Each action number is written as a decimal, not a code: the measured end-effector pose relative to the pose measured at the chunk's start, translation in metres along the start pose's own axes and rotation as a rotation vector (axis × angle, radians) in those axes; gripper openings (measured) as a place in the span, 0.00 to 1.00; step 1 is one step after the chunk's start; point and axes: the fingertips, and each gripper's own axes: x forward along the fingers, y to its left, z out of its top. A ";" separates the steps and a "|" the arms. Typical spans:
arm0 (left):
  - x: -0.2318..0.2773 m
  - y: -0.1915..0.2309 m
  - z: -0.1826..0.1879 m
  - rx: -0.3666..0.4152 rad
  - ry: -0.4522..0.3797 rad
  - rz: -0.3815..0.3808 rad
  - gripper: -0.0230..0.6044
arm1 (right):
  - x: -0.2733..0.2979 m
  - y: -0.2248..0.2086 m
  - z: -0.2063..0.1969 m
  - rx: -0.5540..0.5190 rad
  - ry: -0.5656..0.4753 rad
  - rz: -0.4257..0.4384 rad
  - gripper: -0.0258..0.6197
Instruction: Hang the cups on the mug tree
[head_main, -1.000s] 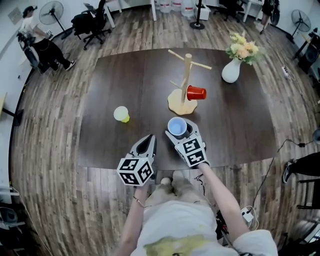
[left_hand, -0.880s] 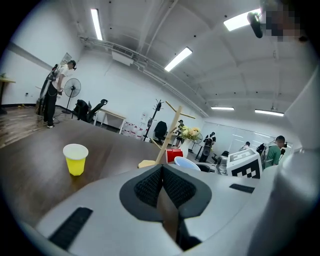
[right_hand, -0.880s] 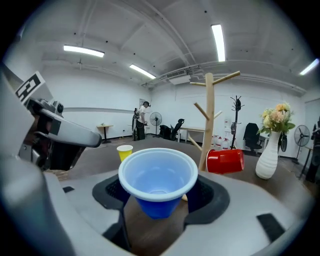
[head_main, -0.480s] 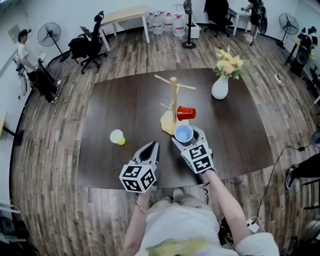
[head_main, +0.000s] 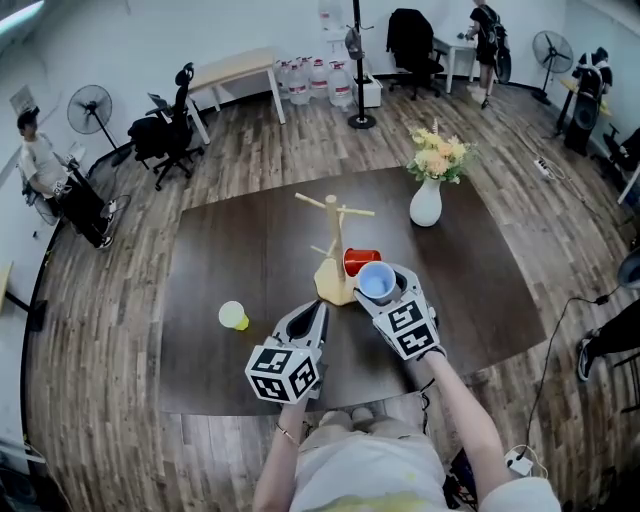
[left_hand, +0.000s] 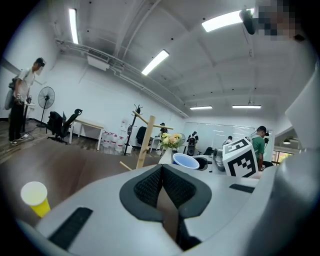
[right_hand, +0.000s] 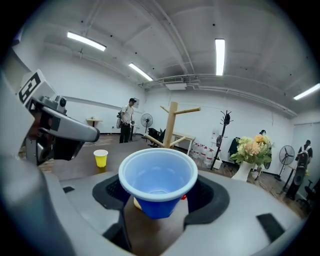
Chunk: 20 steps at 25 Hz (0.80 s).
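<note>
From the head view we see a dark brown surface (head_main: 230, 260) with the wooden mug tree (head_main: 334, 240) standing near its middle. A red cup (head_main: 358, 260) lies on its side against the trunk, low on the tree; we cannot tell which peg carries it. A yellow cup (head_main: 233, 316) stands alone on the surface, well apart to the left of the tree. A white vase (head_main: 426, 203) of flowers stands behind and to the right of the tree. The right gripper (head_main: 384, 275) holds a blue cup (head_main: 377, 283) upright, mouth up, just in front of the red cup and beside the tree's base. The left gripper (head_main: 312, 312) hangs next to it over the near part of the surface. Each gripper carries a cube (head_main: 283, 372) with black-and-white square markers, the only print we can make out.

In the left gripper view the jaws are pressed together, their dark pads meeting with nothing between them. The yellow cup shows low at the left, and the tree and the blue cup lie ahead.

In the right gripper view the jaws stand wide around the blue cup, their pads against its sides. A sliver of red peeks from behind it. The tree rises straight ahead, with the yellow cup to its left.
</note>
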 end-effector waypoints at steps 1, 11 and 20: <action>0.002 -0.001 0.003 0.004 0.001 -0.012 0.07 | -0.001 -0.004 0.001 -0.009 0.009 -0.006 0.53; 0.020 -0.008 0.031 0.039 0.030 -0.169 0.07 | -0.005 -0.034 0.026 -0.066 0.089 -0.106 0.53; 0.037 -0.005 0.047 0.066 0.044 -0.289 0.07 | 0.007 -0.064 0.036 -0.190 0.218 -0.212 0.53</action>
